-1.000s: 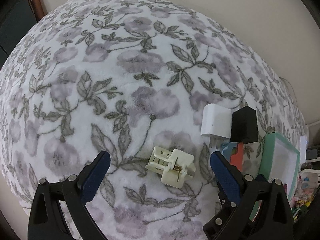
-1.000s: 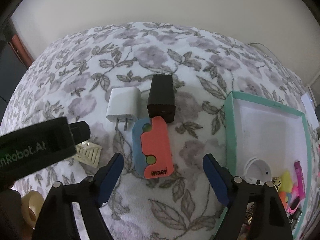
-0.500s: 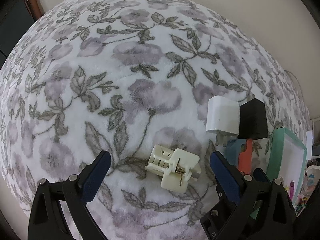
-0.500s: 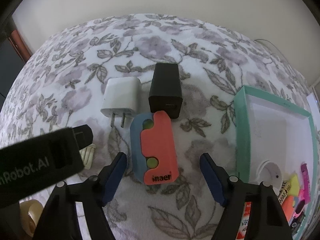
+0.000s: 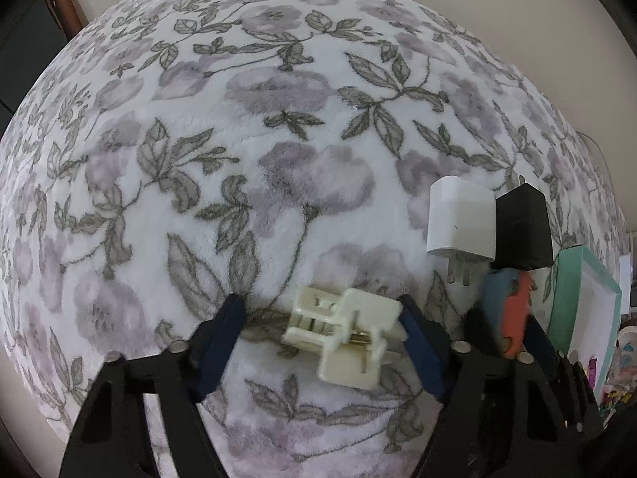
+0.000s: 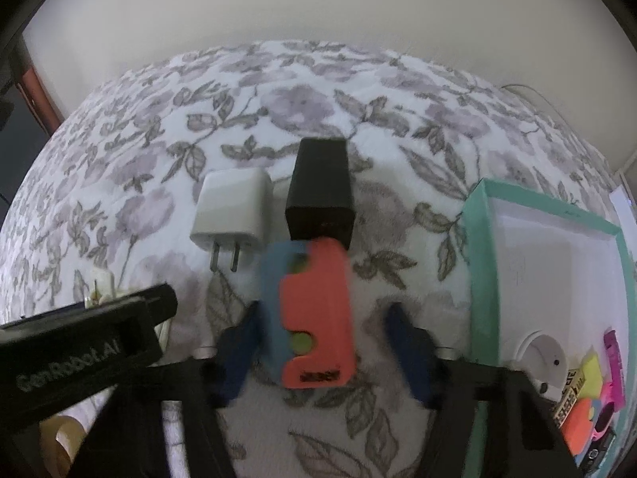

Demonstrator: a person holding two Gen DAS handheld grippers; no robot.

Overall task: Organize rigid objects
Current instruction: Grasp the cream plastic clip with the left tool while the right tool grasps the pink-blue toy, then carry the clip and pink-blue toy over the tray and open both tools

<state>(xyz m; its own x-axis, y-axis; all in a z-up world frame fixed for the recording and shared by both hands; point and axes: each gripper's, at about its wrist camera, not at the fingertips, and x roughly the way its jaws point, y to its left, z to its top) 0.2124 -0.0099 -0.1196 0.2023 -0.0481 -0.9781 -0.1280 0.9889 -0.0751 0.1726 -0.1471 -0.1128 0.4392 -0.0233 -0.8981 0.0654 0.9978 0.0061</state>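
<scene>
left wrist: cream clip (image 5: pixel 345 332) between gripper (image 5: pixel 320 340)

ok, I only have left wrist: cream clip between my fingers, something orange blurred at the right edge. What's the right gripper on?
Observer: The right gripper straddles an orange-and-blue case. Its jaws are closing, and a gap shows on the orange side.
Operator: Teal box empty?
Observer: No. The teal box holds a white round item and bright pink and yellow pieces in its near corner.
</scene>
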